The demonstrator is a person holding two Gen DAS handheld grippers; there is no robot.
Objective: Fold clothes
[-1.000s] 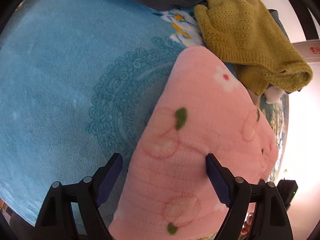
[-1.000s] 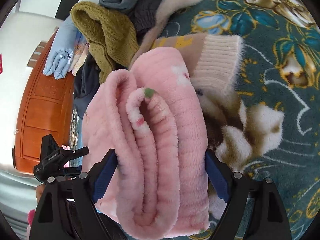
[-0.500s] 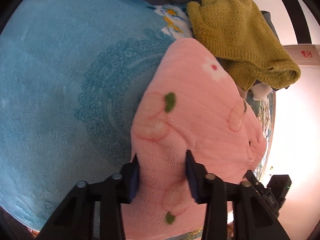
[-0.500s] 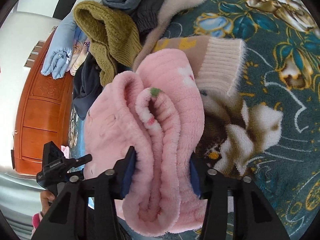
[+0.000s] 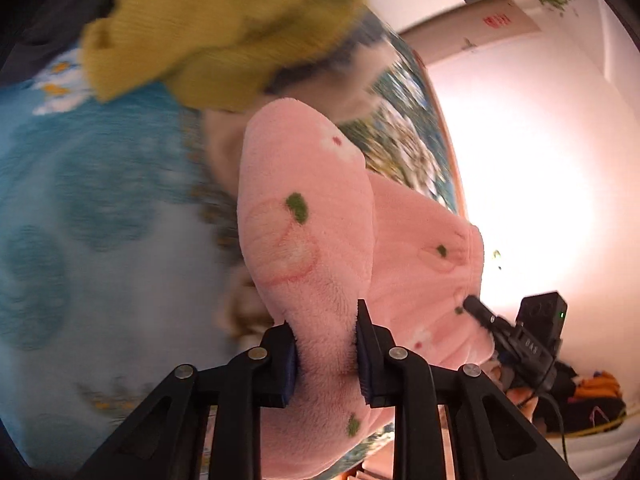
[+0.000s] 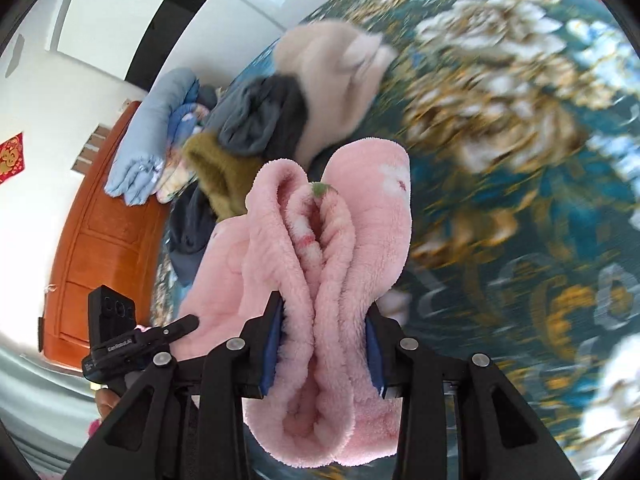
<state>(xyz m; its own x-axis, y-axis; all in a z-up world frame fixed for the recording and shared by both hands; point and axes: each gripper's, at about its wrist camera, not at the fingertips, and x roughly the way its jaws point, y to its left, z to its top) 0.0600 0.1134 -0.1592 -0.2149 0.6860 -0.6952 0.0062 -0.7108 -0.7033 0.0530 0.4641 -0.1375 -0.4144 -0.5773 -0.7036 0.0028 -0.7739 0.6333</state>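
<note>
**Both grippers closed on pink garment; garment raised**

Since 1.0 s ago: left gripper (image 5: 325, 354) went from wide open to clamped on the pink fleece garment (image 5: 308, 240). Right gripper (image 6: 324, 350) did likewise on the bunched folds (image 6: 332, 248). Garment now lifted off the floral blanket (image 6: 520, 200); background blurred. Yellow knit sweater (image 5: 216, 28) sits farther from the garment.

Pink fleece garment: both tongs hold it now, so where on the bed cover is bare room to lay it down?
The light blue cover left of the pink fleece garment is bare. The teal flowered cover to its right is also free. Crowded: the pile behind, with the mustard knit, grey garment and beige fleece.
</note>
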